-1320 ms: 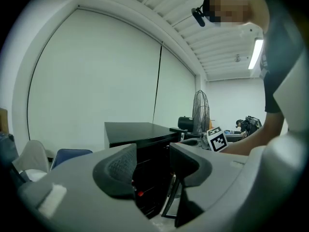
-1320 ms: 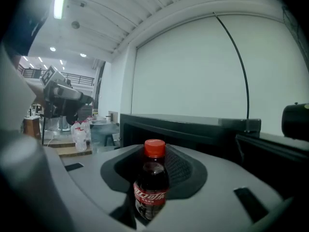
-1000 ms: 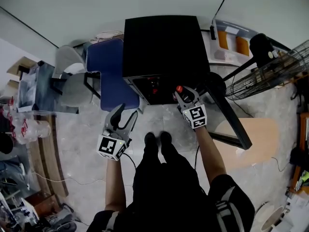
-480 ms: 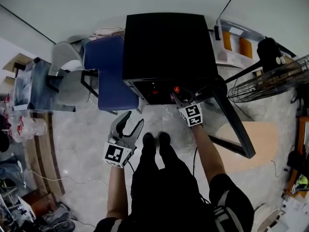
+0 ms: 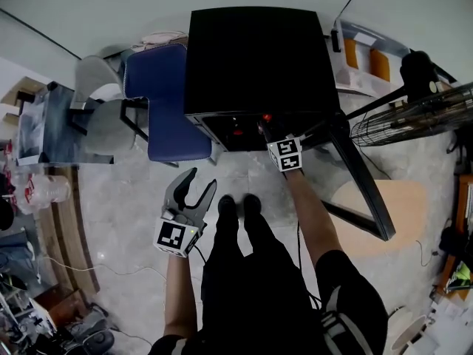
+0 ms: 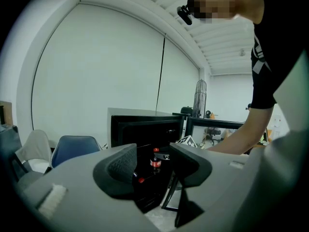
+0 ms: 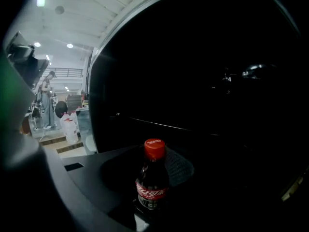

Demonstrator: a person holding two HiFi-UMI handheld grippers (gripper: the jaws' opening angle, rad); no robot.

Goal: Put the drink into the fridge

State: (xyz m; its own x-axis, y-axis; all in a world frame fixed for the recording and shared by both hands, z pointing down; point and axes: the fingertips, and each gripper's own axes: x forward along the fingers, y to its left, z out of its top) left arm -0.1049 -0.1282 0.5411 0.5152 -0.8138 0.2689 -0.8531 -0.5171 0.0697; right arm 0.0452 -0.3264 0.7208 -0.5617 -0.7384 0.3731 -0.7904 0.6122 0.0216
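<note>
The drink is a small dark cola bottle [image 7: 152, 180] with a red cap, standing upright between the jaws of my right gripper [image 7: 155, 190], which is shut on it. In the head view the right gripper [image 5: 264, 126] reaches into the open front of the black fridge [image 5: 255, 58], and the bottle's red cap [image 5: 266, 117] shows at the opening. The right gripper view has the dark fridge interior [image 7: 217, 81] all around the bottle. My left gripper [image 5: 199, 180] hangs open over the floor, holding nothing. Between its jaws [image 6: 153, 162] the fridge [image 6: 145, 124] and the bottle [image 6: 155, 159] show in the distance.
The fridge door [image 5: 358, 191] stands swung open to the right. A blue chair [image 5: 166, 102] and grey chairs [image 5: 100, 124] stand left of the fridge. A wire fan [image 5: 414, 117] is at the right. Red-capped things [image 5: 236, 132] sit inside the fridge. The person's feet [image 5: 236, 205] are before it.
The right gripper has carried the bottle forward, from in front of the fridge into its opening. The left gripper stayed open and barely shifted.
</note>
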